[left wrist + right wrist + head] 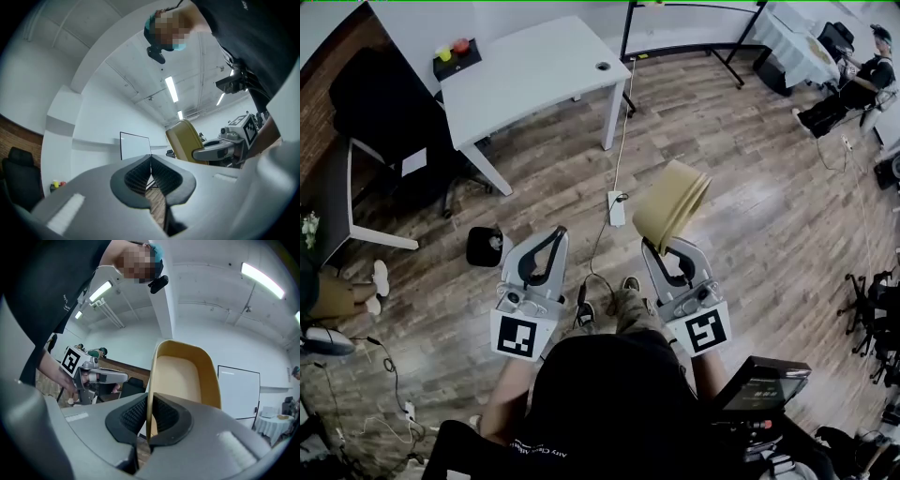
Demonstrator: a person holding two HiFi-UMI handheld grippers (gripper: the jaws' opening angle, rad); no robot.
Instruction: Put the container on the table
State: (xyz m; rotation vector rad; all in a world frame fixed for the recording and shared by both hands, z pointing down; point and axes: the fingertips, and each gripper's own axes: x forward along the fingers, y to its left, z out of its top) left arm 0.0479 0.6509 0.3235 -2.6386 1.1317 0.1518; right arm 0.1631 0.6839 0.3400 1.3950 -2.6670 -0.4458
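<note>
Currently: right claw (657, 246) clamped on the rim of a tan container (672, 207), held tilted in mid-air over the wooden floor (750, 169). Left claw (557, 232) fully closed, empty. White tabletop (534, 70) well apart, ahead

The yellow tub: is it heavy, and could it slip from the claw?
Probably light: the right claw holds the yellow tub up by one thin wall. That wall looks likely to flex. Pinched only at its rim, it might swing or slip if jerked.
</note>
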